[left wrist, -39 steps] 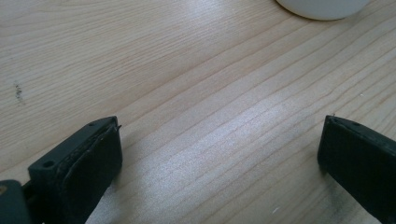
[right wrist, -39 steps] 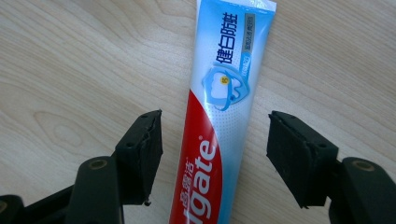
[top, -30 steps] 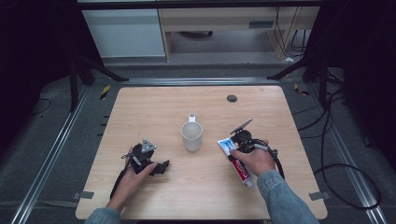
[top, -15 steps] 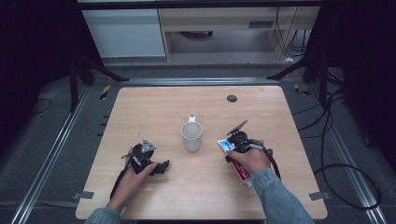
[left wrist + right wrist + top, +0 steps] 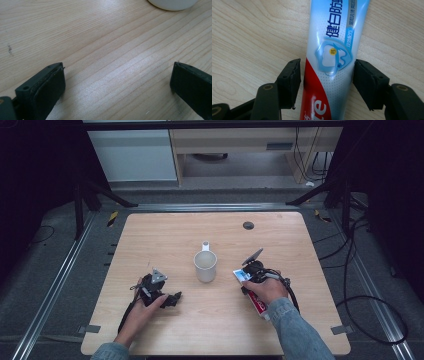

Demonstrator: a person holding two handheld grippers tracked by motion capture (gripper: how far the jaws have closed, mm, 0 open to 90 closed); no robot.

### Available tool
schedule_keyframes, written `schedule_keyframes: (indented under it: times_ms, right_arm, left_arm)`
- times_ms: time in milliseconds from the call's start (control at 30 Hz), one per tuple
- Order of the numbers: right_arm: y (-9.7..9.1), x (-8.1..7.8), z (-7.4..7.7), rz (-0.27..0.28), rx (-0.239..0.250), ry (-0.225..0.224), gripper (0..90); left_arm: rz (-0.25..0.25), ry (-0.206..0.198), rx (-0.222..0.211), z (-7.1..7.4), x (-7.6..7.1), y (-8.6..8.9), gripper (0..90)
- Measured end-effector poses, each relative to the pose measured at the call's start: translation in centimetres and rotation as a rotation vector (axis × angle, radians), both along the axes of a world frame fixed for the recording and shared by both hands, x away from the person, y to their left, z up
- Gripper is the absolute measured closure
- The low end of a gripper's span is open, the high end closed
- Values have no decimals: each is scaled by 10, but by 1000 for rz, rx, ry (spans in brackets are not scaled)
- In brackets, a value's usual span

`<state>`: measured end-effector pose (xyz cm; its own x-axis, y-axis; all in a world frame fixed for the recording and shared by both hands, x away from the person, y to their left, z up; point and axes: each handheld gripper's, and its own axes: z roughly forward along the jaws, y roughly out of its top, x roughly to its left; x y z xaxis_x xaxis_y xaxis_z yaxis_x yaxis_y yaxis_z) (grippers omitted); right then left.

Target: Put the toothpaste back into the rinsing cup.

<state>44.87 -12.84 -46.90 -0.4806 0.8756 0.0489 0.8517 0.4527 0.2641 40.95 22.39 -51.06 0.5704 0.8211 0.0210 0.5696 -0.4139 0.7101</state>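
we see a toothpaste tube [image 5: 329, 50] lying flat on the wooden table [image 5: 165, 230], on the right side of it, just beside a white mug [image 5: 205, 266] that stands upright near the middle. in the high view the tube runs slantwise under the right hand [image 5: 262, 290], its blue-and-white end peeking out toward the mug and its red end toward the near edge. the right gripper [image 5: 325, 72] straddles the tube across its width: in the right gripper view one black jaw stands at each side of it, the right one at the tube's edge, the left one with a thin gap still showing, so we cannot call it a firm grip. the jaws have just been closing, with the tube between them. the left gripper [image 5: 117, 80] rests low over bare wood on the left part of the table, held in the left hand [image 5: 142, 307], its jaws wide apart with nothing between them; the mug's base shows at the top of its view
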Motion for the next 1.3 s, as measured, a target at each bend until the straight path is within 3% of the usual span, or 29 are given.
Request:
schedule_keyframes:
  times_ms: [667,900,1300]
  right_arm:
    - [6,2,-1,25,-45,4,498]
    - [1,3,7,55,-15,-5,664]
    - [-7,3,20,51,27,-34,715]
  left_arm:
    - [0,0,0,0,0,0,0]
    - [0,0,0,0,0,0,0]
    - [0,0,0,0,0,0,0]
